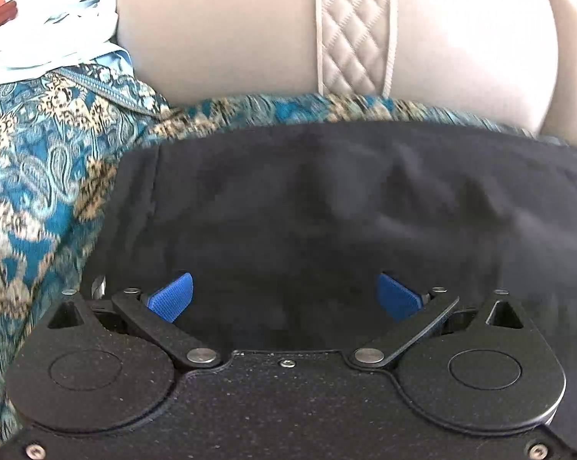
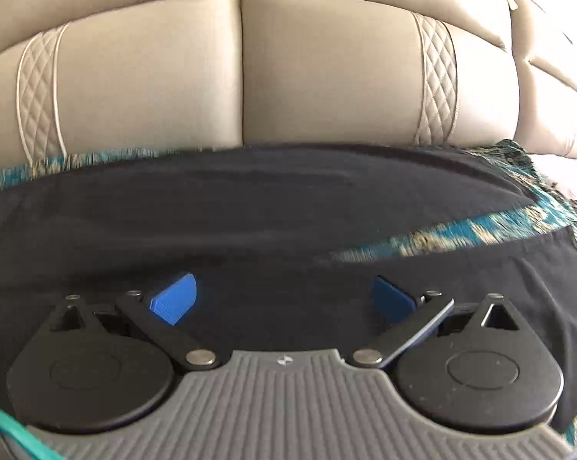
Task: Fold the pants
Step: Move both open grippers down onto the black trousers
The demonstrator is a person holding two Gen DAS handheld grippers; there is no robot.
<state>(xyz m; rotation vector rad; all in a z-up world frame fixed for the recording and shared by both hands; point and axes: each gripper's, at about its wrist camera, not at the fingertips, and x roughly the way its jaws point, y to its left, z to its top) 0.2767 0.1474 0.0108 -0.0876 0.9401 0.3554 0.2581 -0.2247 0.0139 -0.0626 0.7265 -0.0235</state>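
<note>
Beige sofa (image 2: 154, 88), patterned throw (image 1: 39, 176) under black pants (image 1: 307, 199); both hand-held grippers, left (image 1: 284, 297) and right (image 2: 284, 299), gape wide and empty, so slick cloth could easily bunch or slide.

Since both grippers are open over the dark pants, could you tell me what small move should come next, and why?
Probably lower both and close them on the fabric. The left gripper and right gripper both stand open above the pants, holding nothing. The pants lie spread on the patterned cover before the sofa back, with one part already doubled over at the right, so another fold needs a grasp first.
</note>
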